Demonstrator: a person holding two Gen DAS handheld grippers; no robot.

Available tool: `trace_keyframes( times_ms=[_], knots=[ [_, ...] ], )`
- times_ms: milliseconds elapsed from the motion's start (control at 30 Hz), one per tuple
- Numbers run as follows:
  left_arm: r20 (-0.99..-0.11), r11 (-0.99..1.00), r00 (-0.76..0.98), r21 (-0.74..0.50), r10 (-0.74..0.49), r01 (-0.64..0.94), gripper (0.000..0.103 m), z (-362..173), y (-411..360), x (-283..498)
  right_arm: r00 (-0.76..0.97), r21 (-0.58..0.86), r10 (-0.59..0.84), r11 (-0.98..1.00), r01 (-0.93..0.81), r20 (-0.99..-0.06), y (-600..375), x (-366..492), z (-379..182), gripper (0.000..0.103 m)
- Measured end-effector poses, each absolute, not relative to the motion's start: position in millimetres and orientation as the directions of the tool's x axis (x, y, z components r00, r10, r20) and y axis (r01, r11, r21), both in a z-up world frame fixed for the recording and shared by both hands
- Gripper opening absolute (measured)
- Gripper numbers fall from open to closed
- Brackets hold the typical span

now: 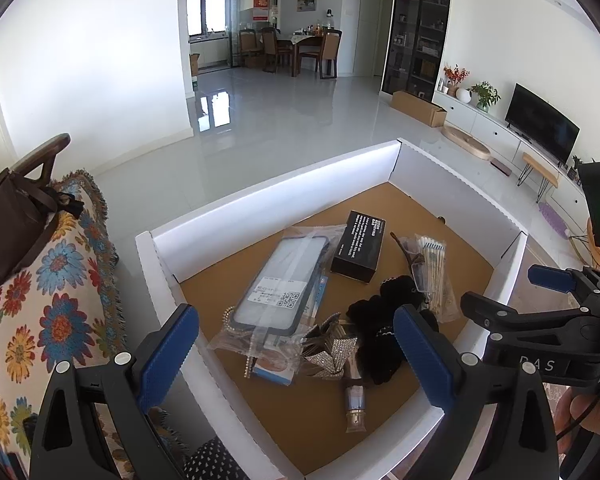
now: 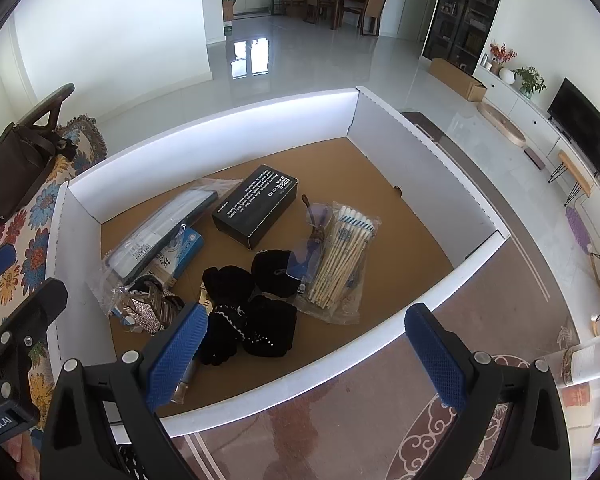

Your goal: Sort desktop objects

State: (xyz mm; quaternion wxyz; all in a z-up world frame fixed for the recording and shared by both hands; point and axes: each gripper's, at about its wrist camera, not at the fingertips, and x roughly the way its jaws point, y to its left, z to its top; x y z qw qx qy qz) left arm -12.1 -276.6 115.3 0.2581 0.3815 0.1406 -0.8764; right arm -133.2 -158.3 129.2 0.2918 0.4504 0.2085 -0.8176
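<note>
A white-walled cardboard tray holds the objects. Inside lie a black box, a bagged phone case, a bag of cotton swabs, black fabric pieces, a rhinestone bow and a small bottle. My left gripper is open and empty above the tray's near side. My right gripper is open and empty above the tray's near edge; it also shows in the left wrist view.
A floral-covered chair with a dark bag stands left of the tray. A patterned rug lies under the tray's near side. A TV cabinet runs along the right wall, with glossy floor beyond.
</note>
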Motion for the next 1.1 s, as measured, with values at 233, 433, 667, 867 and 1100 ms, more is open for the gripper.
trace_keyframes(
  times_ms=[233,433,667,867,1100],
  knots=[
    [-0.744,-0.826,-0.585,-0.079,-0.323,0.557,0.099,114,-282,-11,-0.428,-0.088,-0.283,-0.740,0.667,-0.859,-158,-131,124,0.099],
    [-0.737,-0.836,-0.590,-0.061,-0.330,0.545,0.099,115,-280,-11,-0.424,-0.093,-0.277,-0.736,0.670,-0.862,-159,-130,117,0.099],
    [-0.746,-0.846,-0.600,-0.093,-0.290,0.526,0.099,116,-281,-11,-0.425,-0.101,-0.272,-0.731,0.674,-0.863,-161,-128,112,0.099],
    [-0.769,-0.797,-0.573,-0.144,-0.284,0.587,0.103,113,-290,-7,-0.428,-0.105,-0.270,-0.731,0.674,-0.863,-160,-129,112,0.099],
    [-0.753,-0.780,-0.576,-0.138,-0.319,0.611,0.103,111,-288,-4,-0.429,-0.096,-0.275,-0.739,0.667,-0.861,-158,-131,114,0.099]
  ],
)
